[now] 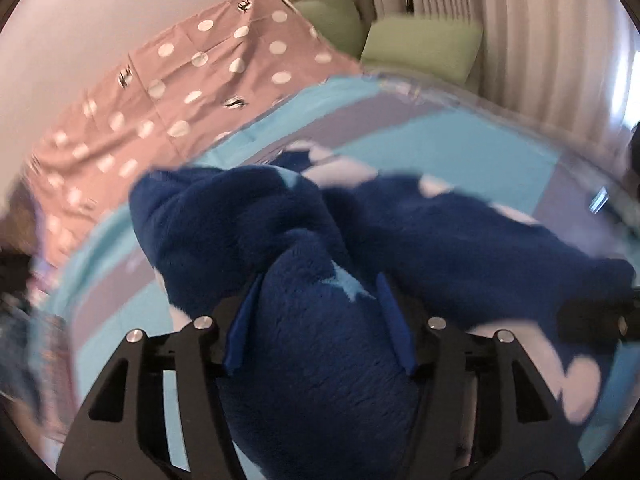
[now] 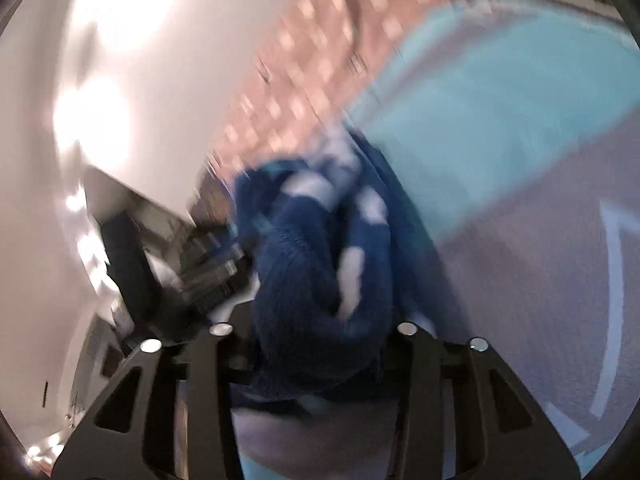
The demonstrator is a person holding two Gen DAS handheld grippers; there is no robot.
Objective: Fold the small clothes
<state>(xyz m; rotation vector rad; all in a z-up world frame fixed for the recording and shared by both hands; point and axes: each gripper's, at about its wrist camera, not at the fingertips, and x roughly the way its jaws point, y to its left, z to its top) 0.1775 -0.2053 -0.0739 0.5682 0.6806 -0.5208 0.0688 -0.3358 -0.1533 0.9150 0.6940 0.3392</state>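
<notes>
Folding looks barely begun, in my judgement: the dark-blue fleece garment (image 1: 280, 240) with pale patches is bunched and lifted, no flat layer or crease line visible anywhere.

The left gripper (image 1: 320, 320) has its blue-padded fingers (image 1: 240, 328) pressed against a thick wad of the fleece from both sides, parted only as far as the wad forces them. The right gripper (image 2: 316, 344) also has fleece filling the space between its fingers, and it appears clamped on it, though blur hides the tips. The garment hangs between the two, above the teal-and-grey patterned mat (image 1: 460, 148) under a clear cover. Spreading it flat and making every fold is, I judge, left to do.

The left wrist view shows the most of the garment: two bulky lobes stretching toward the right edge of the mat, where part of the right gripper (image 1: 596, 316) shows. It also takes in the pink dotted cloth (image 1: 192, 80) beyond the far edge and green cushions (image 1: 424, 46).

The right wrist view, heavily smeared, shows instead the left gripper (image 2: 208, 264) as a dark shape beside the fleece, plus a bright wall and a large open stretch of the mat's grey band (image 2: 520, 260).
</notes>
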